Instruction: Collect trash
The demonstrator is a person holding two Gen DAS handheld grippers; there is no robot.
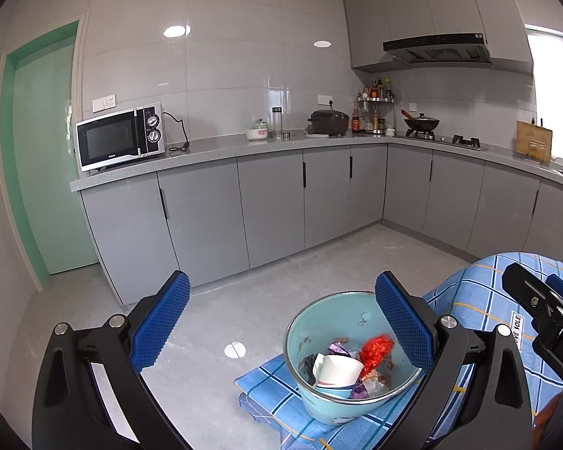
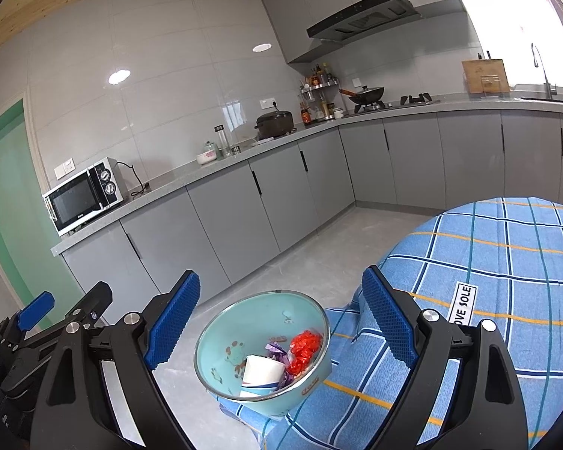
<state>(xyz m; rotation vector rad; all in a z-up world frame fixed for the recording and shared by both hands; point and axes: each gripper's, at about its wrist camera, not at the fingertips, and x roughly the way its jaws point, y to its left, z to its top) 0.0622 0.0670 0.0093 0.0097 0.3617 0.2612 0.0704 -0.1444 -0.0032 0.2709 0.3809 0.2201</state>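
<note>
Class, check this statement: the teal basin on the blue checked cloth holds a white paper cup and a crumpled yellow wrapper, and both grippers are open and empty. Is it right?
Not quite. The crumpled wrapper is red, not yellow, as the right wrist view shows. The rest stands: the teal basin sits on the blue checked cloth with the white paper cup inside, and the left gripper and right gripper are open and empty.

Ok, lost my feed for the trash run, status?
Left tongs open, empty. Right tongs open, empty. Trash bowl on checked cloth, holding paper cup and red wrapper. Nothing in the way.
</note>
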